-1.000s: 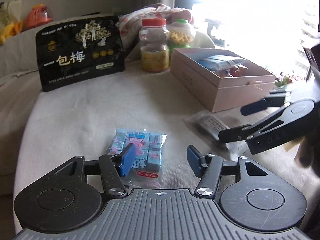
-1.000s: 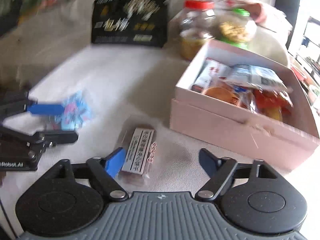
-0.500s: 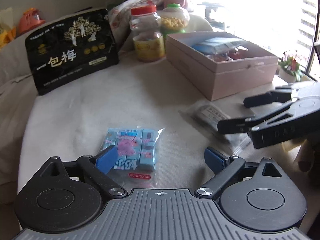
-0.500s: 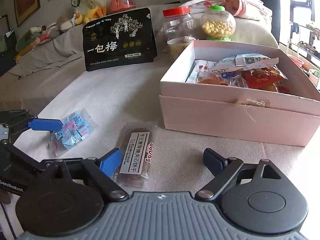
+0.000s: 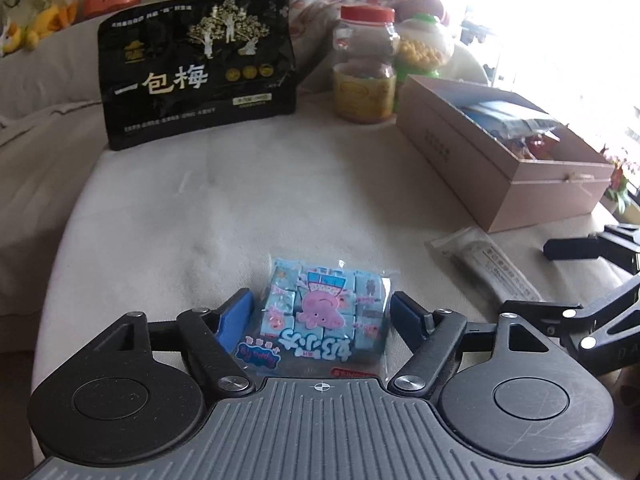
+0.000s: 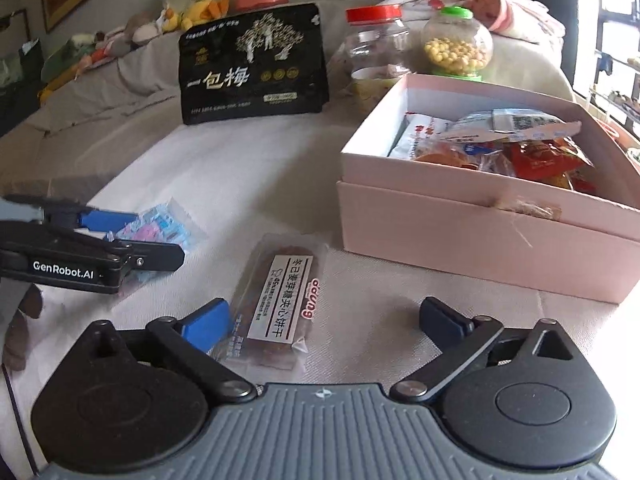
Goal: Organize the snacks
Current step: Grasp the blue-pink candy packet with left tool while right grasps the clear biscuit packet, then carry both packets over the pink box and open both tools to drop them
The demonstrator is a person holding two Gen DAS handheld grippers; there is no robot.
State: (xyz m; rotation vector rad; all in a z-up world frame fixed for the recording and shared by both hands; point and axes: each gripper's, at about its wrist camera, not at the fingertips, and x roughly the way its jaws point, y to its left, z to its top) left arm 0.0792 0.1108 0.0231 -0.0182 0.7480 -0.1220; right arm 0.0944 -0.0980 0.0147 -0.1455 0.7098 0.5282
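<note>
Lying flat on the cream cloth [image 5: 168,208], the blue candy pack [image 5: 326,312] sits between the spread fingers of the left gripper [image 5: 322,316], one blue pad close on either side, neither visibly pressing it. The right gripper [image 6: 324,322] has its jaws opening, now wide; the brown biscuit pack [image 6: 280,300] lies on the cloth between them, just beside the left-hand pad and well clear of the other. Neither pack is lifted. The pink box [image 6: 472,220], already holding several snacks, stands just beyond the biscuit pack on the right. Behind it are two jars [image 6: 376,40] and a black plum bag [image 6: 254,64].
</note>
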